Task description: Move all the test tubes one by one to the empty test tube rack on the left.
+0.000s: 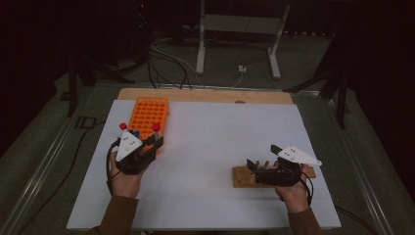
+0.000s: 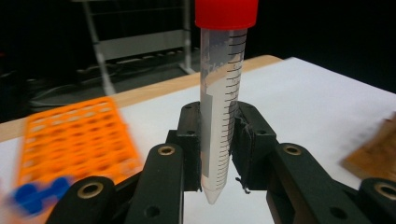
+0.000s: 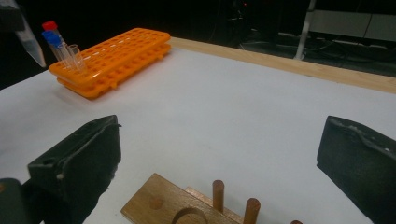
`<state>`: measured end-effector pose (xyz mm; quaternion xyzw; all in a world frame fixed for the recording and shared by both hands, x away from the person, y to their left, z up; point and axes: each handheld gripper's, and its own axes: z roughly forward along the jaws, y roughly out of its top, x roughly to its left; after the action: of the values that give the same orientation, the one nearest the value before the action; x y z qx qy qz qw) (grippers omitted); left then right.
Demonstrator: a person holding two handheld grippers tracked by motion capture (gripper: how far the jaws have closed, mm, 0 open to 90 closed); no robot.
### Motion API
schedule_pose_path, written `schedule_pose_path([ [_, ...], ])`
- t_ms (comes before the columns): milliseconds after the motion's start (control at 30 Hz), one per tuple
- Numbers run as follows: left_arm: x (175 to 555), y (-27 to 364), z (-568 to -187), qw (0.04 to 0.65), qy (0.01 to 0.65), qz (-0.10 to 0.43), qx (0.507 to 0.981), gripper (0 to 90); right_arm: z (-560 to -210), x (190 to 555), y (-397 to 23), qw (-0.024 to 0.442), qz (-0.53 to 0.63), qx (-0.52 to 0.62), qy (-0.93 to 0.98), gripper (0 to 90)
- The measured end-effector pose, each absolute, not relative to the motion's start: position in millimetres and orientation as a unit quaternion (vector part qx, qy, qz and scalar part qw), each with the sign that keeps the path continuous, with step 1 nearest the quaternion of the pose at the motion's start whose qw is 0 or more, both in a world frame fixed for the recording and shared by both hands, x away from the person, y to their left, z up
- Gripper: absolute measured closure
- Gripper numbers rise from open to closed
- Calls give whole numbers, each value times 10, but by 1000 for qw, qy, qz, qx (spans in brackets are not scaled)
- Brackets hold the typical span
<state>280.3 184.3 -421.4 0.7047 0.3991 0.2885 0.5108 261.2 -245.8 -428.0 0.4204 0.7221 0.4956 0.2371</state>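
Left gripper view: left tool clenched on a red-capped tube, tube upright, conical tip hanging just below the pads, above the white bench. Orange rack sits beside it, to the left. High view: right tool released, jaws spread wide over the wooden peg block, nothing between them.
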Motion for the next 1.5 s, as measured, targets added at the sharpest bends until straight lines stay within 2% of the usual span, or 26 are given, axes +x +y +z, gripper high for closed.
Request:
schedule_pose_path([
  [300, 2820, 2291, -4277, 488, 445, 327, 676, 745, -4270, 2607, -2472, 237, 504, 421, 716, 0],
  [800, 3042, 2504, -4447, 445, 497, 376, 643, 745, -4265, 2590, -2532, 246, 513, 428, 702, 0],
  [1267, 3239, 2537, -4762, 426, 531, 359, 639, 744, -4273, 2584, -2550, 249, 519, 429, 696, 0],
  [1500, 3265, 2536, -4977, 390, 543, 336, 664, 749, -4289, 2583, -2536, 246, 516, 427, 700, 0],
])
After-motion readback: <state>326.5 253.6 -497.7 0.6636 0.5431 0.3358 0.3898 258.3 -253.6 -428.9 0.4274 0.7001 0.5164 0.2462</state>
